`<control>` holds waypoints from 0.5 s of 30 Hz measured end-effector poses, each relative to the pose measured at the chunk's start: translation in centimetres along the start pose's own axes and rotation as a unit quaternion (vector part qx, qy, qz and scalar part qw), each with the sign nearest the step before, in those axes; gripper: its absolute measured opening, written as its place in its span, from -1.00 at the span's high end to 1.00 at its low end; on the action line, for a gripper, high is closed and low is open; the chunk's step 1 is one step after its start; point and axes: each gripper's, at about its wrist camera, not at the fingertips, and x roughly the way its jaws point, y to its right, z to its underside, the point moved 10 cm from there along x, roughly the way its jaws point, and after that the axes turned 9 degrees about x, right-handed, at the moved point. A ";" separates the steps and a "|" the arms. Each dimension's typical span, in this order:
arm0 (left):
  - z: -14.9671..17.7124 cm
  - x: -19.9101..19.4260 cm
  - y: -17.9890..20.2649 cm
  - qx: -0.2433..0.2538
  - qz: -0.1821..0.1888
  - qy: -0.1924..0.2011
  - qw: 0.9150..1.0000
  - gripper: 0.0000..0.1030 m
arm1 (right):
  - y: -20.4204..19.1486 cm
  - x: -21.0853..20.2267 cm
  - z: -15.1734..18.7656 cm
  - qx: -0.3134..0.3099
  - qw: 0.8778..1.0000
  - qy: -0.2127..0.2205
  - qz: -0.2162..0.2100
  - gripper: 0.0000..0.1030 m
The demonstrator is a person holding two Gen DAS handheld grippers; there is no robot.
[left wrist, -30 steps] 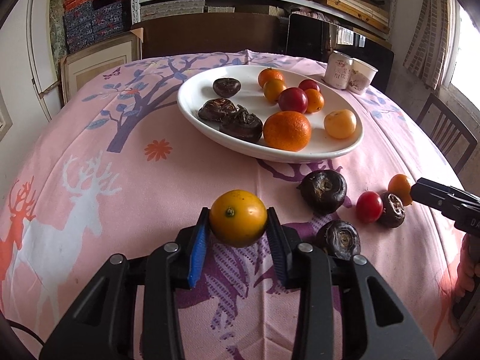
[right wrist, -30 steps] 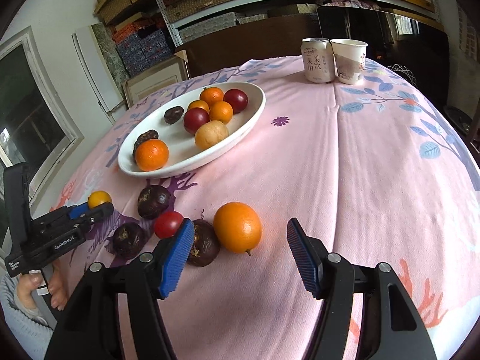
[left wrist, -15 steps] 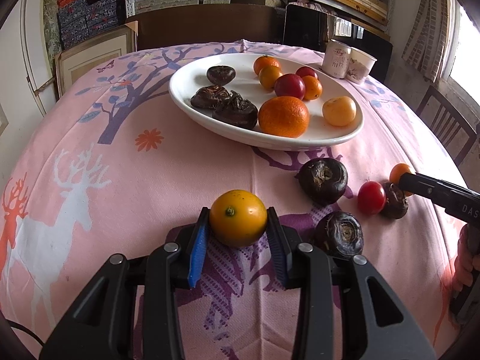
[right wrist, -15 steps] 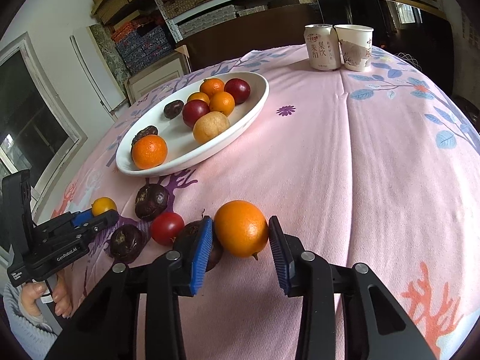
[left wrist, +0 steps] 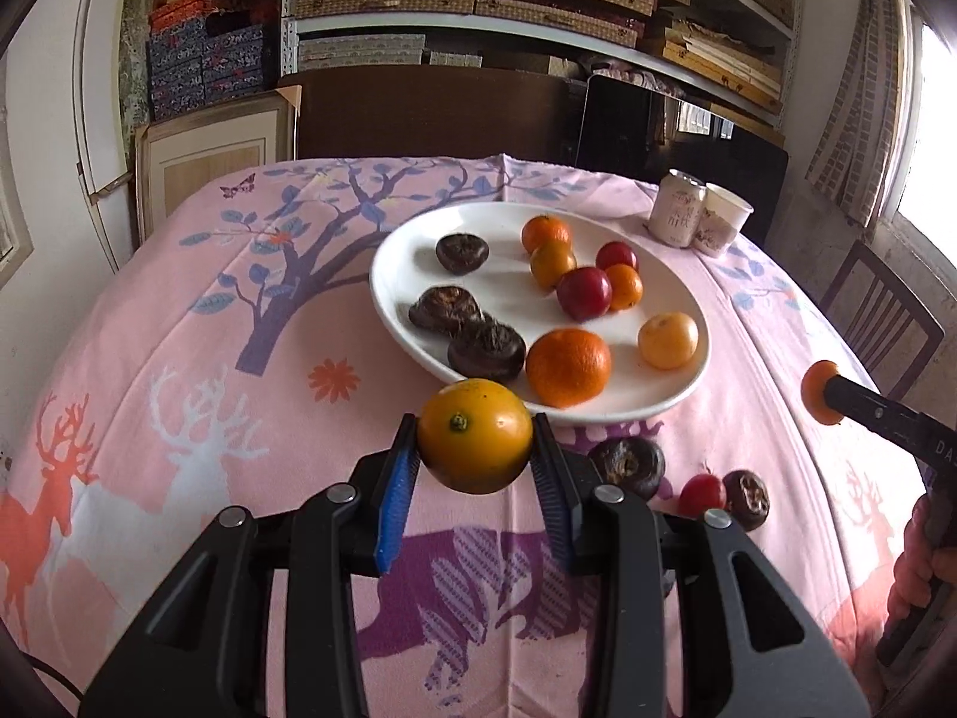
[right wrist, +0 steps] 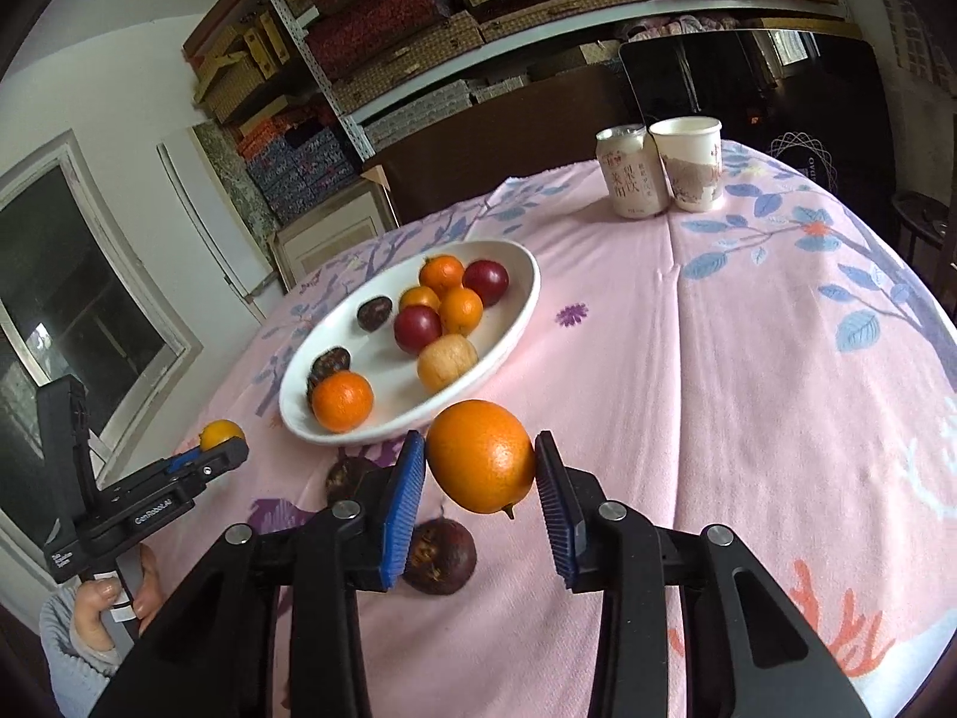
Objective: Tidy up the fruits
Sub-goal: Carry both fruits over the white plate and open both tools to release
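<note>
Both grippers have risen off the tablecloth since a second ago, each carrying a fruit, and the right jaws, wide apart then, have closed.

Working left to right: the left gripper is clamped tight on a yellow-orange citrus fruit, its blue pads pressing both sides, the fruit held clear of the cloth. Just ahead of its tips sits the white oval plate, holding dark water chestnuts, red plums, small oranges and a pale yellow fruit. Below and right of the tips, on the cloth, lie a water chestnut, then a red cherry tomato touching a second dark chestnut.

Further right, the right gripper grips an orange between its blue pads, lifted above the cloth. The plate lies ahead and left of its tips; a dark chestnut rests beneath them. Far ahead and to the right stand a can and a paper cup, touching.
</note>
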 end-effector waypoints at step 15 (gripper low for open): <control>-8.4 7.4 1.2 0.023 -0.015 0.003 1.000 0.29 | -8.6 4.4 -4.2 -0.070 0.997 -0.001 -0.042 0.27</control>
